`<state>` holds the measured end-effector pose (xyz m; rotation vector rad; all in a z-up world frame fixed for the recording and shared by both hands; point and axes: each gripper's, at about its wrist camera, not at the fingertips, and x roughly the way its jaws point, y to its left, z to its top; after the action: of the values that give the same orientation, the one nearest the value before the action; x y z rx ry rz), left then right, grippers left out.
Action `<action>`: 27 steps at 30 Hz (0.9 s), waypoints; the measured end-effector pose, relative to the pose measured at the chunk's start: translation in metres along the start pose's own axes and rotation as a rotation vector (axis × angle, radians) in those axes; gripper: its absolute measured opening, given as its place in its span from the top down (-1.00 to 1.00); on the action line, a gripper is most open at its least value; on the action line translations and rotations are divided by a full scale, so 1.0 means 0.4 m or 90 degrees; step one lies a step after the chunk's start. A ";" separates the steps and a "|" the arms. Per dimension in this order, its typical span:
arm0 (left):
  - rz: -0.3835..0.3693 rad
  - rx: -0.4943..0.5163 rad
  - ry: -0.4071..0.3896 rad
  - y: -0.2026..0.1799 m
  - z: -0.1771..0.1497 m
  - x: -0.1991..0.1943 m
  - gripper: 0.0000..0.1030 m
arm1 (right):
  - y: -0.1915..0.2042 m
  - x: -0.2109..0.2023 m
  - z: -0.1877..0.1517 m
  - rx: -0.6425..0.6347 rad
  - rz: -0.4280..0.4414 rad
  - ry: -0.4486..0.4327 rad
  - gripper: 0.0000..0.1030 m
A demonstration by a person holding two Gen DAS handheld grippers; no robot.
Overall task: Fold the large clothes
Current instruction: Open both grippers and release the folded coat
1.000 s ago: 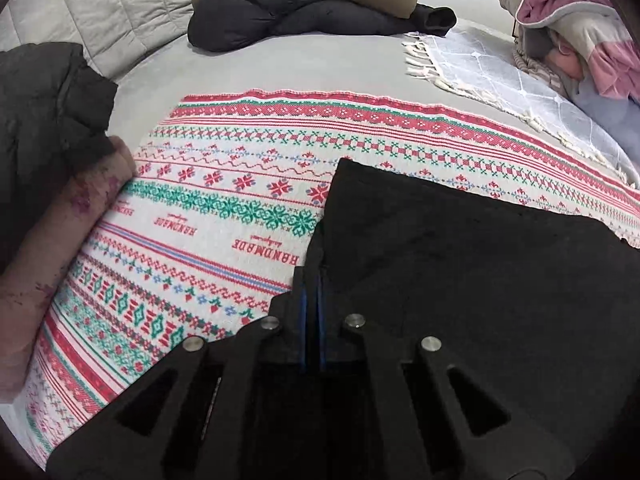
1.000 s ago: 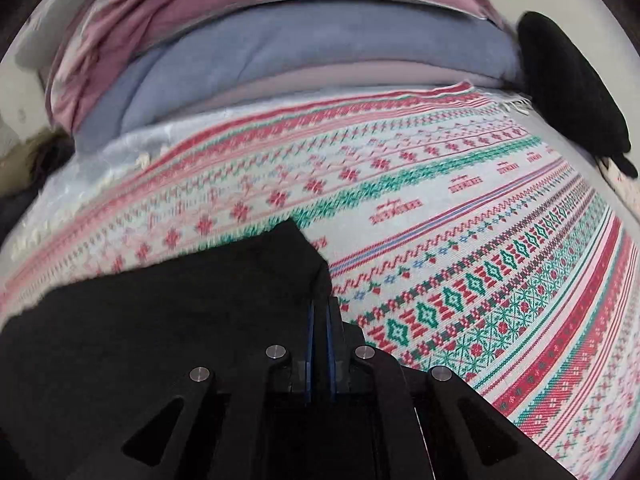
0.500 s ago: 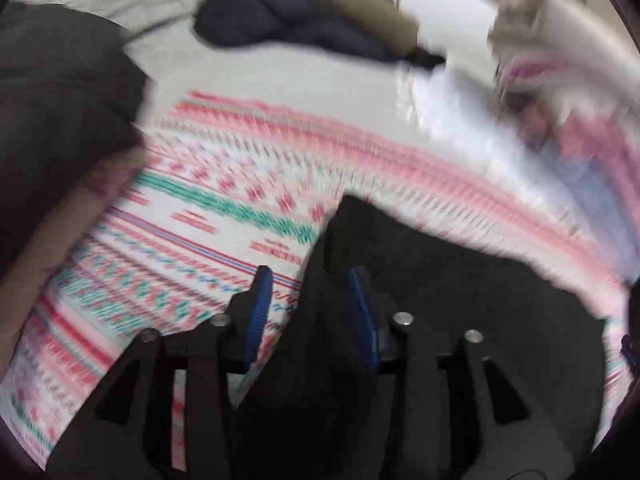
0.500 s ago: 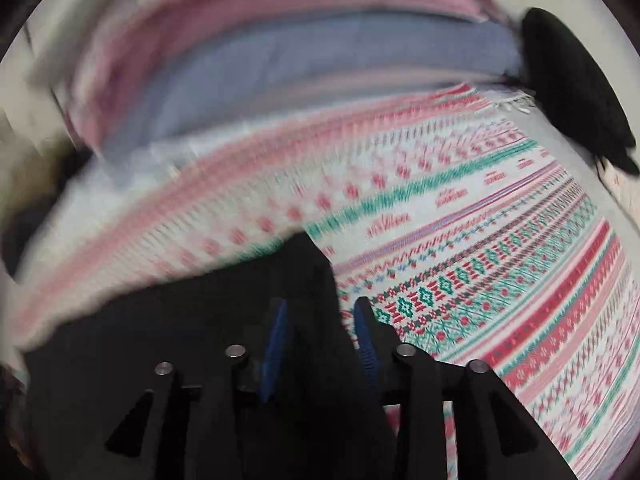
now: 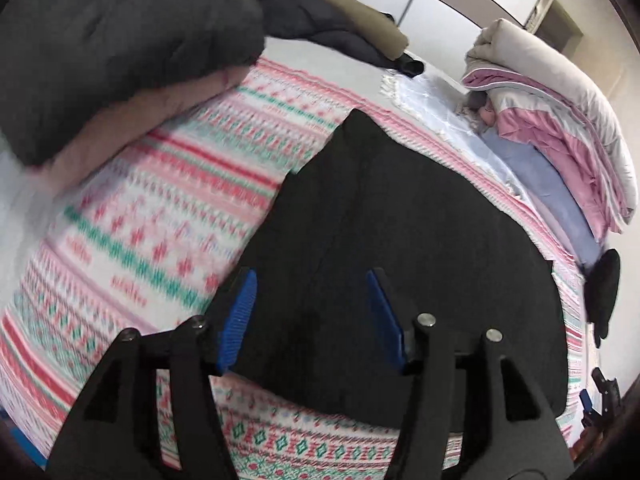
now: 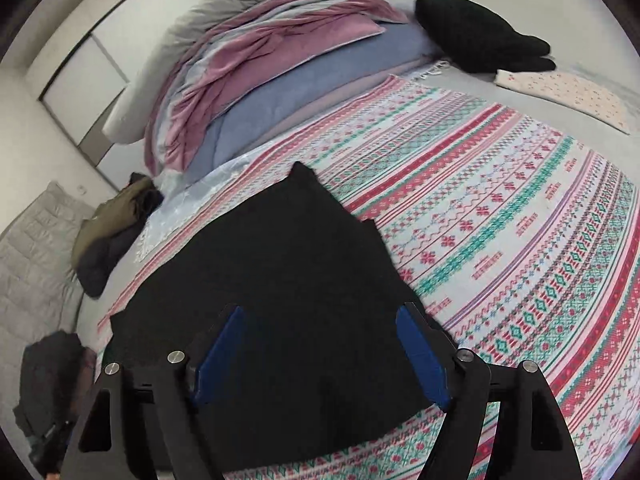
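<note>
A black garment (image 5: 420, 248) lies folded flat on a red, green and white patterned blanket (image 5: 160, 240). It also shows in the right wrist view (image 6: 272, 280), on the same blanket (image 6: 520, 220). My left gripper (image 5: 312, 312) is open and empty, raised above the garment's near left edge. My right gripper (image 6: 320, 356) is open and empty, raised above the garment's near right edge. Neither gripper touches the cloth.
A stack of folded pink, blue and grey bedding (image 6: 280, 64) lies at the blanket's far side, also in the left view (image 5: 560, 128). A dark and olive jacket (image 5: 340, 28) lies beyond. A black knit item (image 6: 480, 40) and a floral cloth (image 6: 568, 96) lie far right.
Both grippers were shut on the black garment's corners. They have opened, let it go and lifted up and back. The garment now lies flat on the blanket.
</note>
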<state>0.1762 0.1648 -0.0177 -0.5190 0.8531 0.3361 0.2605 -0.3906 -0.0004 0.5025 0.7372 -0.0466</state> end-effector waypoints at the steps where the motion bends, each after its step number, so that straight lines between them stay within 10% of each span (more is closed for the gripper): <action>1: 0.012 0.004 0.018 0.003 -0.017 0.024 -0.13 | 0.002 0.011 -0.009 -0.008 0.008 0.006 -0.54; 12: 0.080 0.007 0.040 0.041 -0.045 0.136 -0.16 | -0.008 0.232 -0.081 -0.102 -0.159 0.083 -0.63; 22: 0.075 -0.012 -0.034 0.034 -0.041 -0.009 -0.15 | -0.088 0.034 -0.048 0.005 -0.078 -0.008 -0.63; 27: 0.108 0.027 0.007 -0.007 -0.059 0.020 -0.15 | -0.132 -0.001 -0.037 0.003 -0.158 -0.008 -0.63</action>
<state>0.1679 0.1499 -0.0358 -0.4103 0.9146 0.4690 0.2394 -0.4304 -0.0316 0.4127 0.7848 -0.2825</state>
